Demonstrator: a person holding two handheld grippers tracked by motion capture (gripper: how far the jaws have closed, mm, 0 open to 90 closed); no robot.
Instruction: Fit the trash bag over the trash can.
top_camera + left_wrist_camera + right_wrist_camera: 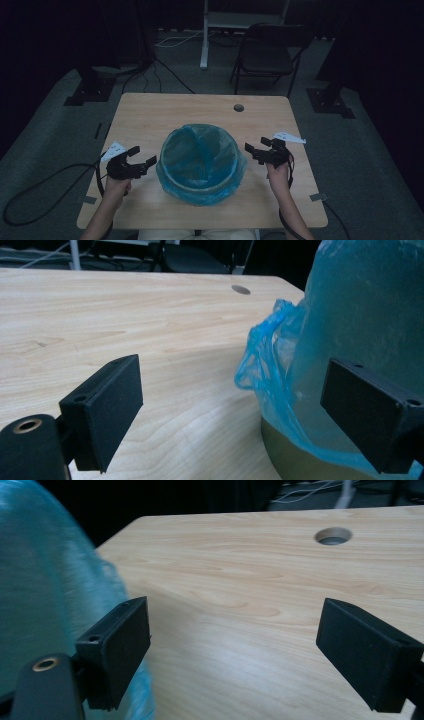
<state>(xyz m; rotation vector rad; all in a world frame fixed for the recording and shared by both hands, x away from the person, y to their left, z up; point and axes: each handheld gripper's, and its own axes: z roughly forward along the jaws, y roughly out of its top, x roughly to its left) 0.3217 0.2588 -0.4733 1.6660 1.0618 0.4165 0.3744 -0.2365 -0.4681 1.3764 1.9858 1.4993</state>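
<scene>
A round bin lined with a blue plastic bag stands in the middle of the wooden table. My left gripper hovers just left of the bin, jaws wide apart with nothing between them. In the left gripper view the gripper stands open, and the bag's loose edge hangs over the rim beside the right jaw. My right gripper is held just right of the bin, also open and empty. In the right gripper view the gripper frames bare table, with the bag at the left.
A round cable hole is in the table's far side. Behind the table stand a folding chair and a white stand. Cables trail over the floor at the left.
</scene>
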